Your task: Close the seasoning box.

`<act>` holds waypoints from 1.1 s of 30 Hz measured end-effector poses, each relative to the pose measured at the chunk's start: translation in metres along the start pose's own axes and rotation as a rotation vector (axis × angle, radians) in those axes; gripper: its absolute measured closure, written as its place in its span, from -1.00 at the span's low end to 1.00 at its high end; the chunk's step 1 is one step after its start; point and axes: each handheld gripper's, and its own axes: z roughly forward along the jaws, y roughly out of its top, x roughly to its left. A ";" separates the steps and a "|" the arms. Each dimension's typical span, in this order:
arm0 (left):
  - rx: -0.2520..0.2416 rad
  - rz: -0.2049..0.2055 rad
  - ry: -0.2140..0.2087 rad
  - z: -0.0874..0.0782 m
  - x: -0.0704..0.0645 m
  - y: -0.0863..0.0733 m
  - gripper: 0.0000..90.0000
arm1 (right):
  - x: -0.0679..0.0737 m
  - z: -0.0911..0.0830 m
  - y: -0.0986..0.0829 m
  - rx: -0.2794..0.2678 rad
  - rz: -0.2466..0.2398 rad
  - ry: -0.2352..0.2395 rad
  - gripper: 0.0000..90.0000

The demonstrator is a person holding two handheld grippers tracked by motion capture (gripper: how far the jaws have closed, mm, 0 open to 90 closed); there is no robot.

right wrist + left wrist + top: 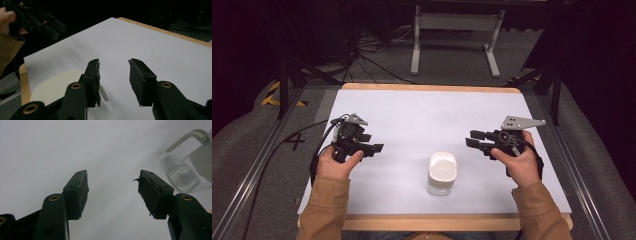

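**Q:** ok so what's closest to the person's side of the table?

**A:** Nearest the front edge you've got the two tan sleeves (324, 207) coming in from the bottom. Just past them, roughly mid-table and a bit right of centre, sits a clear jar (442, 175) with a rounded-square white lid (443, 166). It's standing upright on the white table (427, 115), near the wooden front rim, and nothing is touching it.

**Q:** and the grippers?

**A:** Left gripper (374, 148) is held above the table on the left side, jaws pointing right toward the middle. In its own view (112, 187) the jaws stand wide apart with only bare tabletop between them, and the jar sits off to the upper right, a pale handle-like piece (185, 138) sticking out from its top. Well apart from it, no contact.

**Q:** right one?

**A:** Right gripper (473, 138) is on the right side, jaws pointing left, grey three-cornered plate (519, 122) on top. In its own view (113, 80) the jaws are spread too, nothing held. The white lid shows low and left of them, and the other hand (7, 17) with its gripper shows in the far top-left corner.

**Q:** anything further back?

**A:** Beyond the far table edge: dark floor, a tangle of cables (367, 55), and a white metal stand (457, 37).
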 end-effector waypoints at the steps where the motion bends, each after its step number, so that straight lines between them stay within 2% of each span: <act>1: 0.002 0.000 -0.001 0.000 0.000 0.001 -0.08 | -0.005 -0.008 0.000 -0.015 0.011 -0.031 0.31; 2: 0.002 0.000 -0.001 0.000 0.000 0.001 -0.09 | -0.005 -0.008 0.000 -0.015 0.011 -0.031 0.31; 8: 0.004 0.006 -0.005 0.001 0.000 0.002 -0.09 | -0.020 -0.029 -0.003 -0.042 0.041 -0.116 0.24; 11: 0.000 0.004 -0.004 0.003 0.000 0.003 -0.09 | -0.027 -0.038 -0.006 -0.035 0.053 -0.163 0.20; 16: 0.003 0.014 -0.006 0.005 0.001 0.005 -0.09 | -0.039 -0.048 -0.012 -0.025 0.053 -0.227 0.09; 18: 0.002 0.006 -0.008 0.006 0.000 0.005 -0.09 | -0.043 -0.052 -0.014 -0.020 0.049 -0.258 0.05; 23: 0.006 0.016 -0.009 0.006 0.001 0.007 -0.09 | -0.052 -0.059 -0.020 -0.006 0.024 -0.335 -0.01; 25: 0.005 0.012 -0.014 0.006 0.001 0.007 -0.09 | -0.056 -0.060 -0.023 0.009 0.017 -0.362 -0.04; 26: 0.007 0.009 -0.014 0.006 0.001 0.007 -0.09 | -0.057 -0.060 -0.025 0.034 0.043 -0.374 -0.07; 29: 0.008 0.009 -0.012 0.007 0.002 0.007 -0.09 | -0.065 -0.059 -0.031 0.074 0.023 -0.416 -0.07; 33: 0.010 0.018 -0.014 0.008 0.003 0.007 -0.10 | -0.075 -0.056 -0.042 0.121 0.021 -0.450 -0.05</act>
